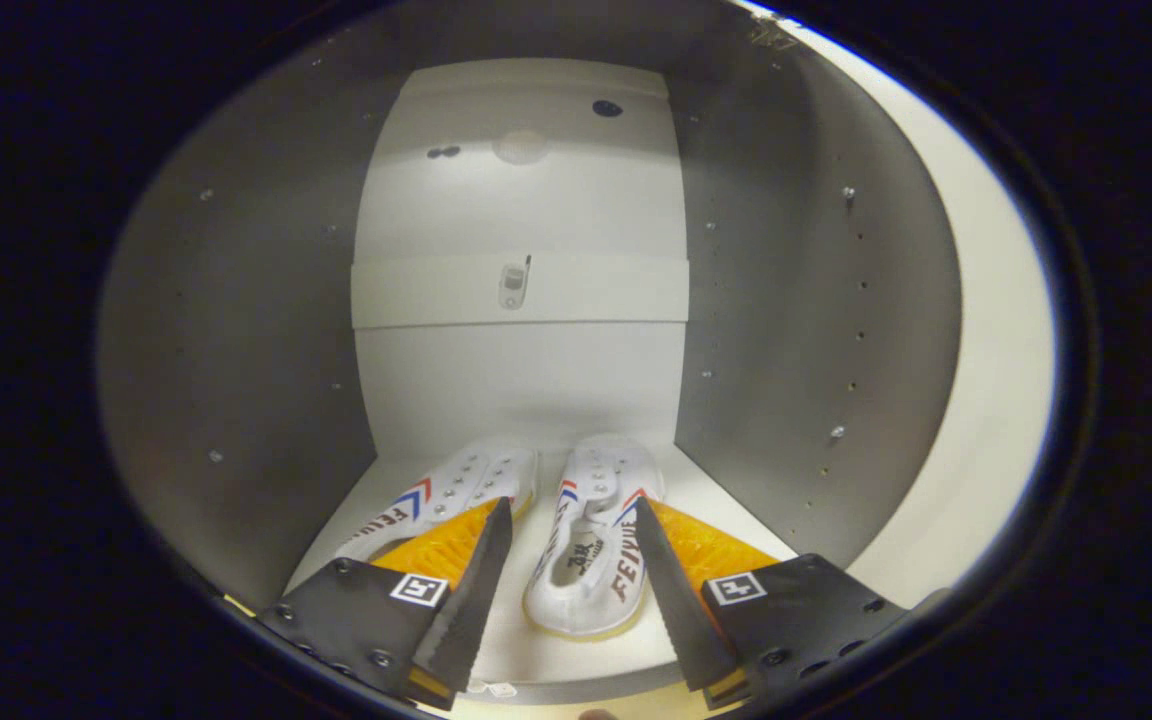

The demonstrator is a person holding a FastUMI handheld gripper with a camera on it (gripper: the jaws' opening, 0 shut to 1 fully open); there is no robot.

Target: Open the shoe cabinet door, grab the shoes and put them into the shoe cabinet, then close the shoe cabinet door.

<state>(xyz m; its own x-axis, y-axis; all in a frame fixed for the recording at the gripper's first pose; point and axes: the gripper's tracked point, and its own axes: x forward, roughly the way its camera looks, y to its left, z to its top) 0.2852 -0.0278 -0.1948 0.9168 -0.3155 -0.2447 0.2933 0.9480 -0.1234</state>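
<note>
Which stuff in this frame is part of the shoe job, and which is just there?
Job:
- right shoe, between the open fingers, on the cabinet floor
- left shoe, partly behind the left finger
- shoe cabinet, inside walls
- gripper, fingers apart, pressing on nothing

Just there:
- cross rail on the back panel
- small fitting on that rail
- side-wall screws
</note>
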